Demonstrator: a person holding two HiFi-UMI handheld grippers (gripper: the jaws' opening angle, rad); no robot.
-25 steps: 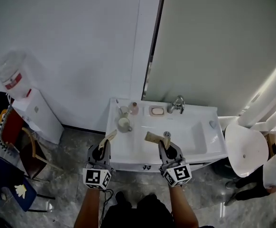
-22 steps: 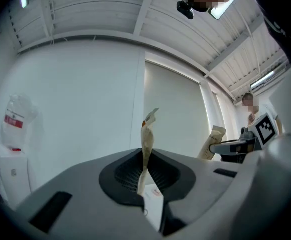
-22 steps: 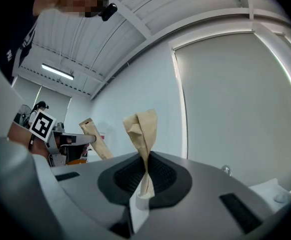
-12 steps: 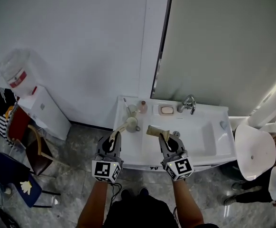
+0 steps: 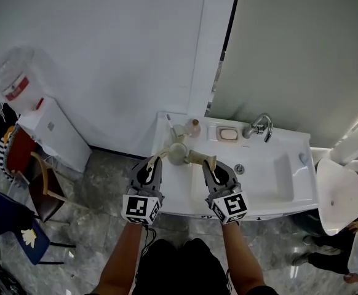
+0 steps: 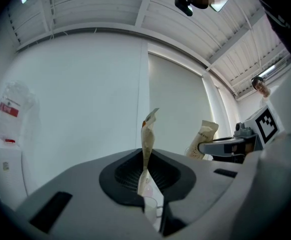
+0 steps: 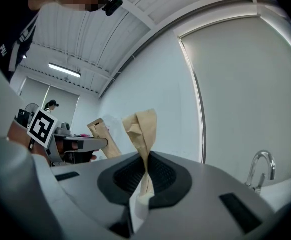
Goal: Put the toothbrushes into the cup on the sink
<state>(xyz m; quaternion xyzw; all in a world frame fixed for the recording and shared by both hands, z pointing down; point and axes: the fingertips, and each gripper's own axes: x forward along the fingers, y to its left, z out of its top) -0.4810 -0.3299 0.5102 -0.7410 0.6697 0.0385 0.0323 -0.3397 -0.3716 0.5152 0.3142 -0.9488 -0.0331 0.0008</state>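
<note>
Each gripper holds a toothbrush in a beige paper wrapper. My left gripper (image 5: 152, 165) is shut on one wrapped toothbrush (image 5: 159, 158), which stands up between its jaws (image 6: 146, 144). My right gripper (image 5: 212, 166) is shut on the other wrapped toothbrush (image 5: 198, 157), crumpled at its top (image 7: 141, 131). The pale cup (image 5: 178, 153) stands on the left of the white sink (image 5: 286, 186), just beyond and between the two gripper tips. In each gripper view the other gripper (image 6: 230, 146) (image 7: 73, 145) shows to the side with its packet.
A faucet (image 5: 260, 126), a soap dish (image 5: 228, 133), a small bottle (image 5: 194, 128) and a second cup (image 5: 178, 131) line the sink's back edge. A water dispenser (image 5: 28, 106) and chairs (image 5: 16, 226) stand at left, a white round seat (image 5: 339, 192) at right.
Both grippers have moved forward over the sink's front left part, toward the cup, and closer to each other. Each still holds its wrapped toothbrush.
</note>
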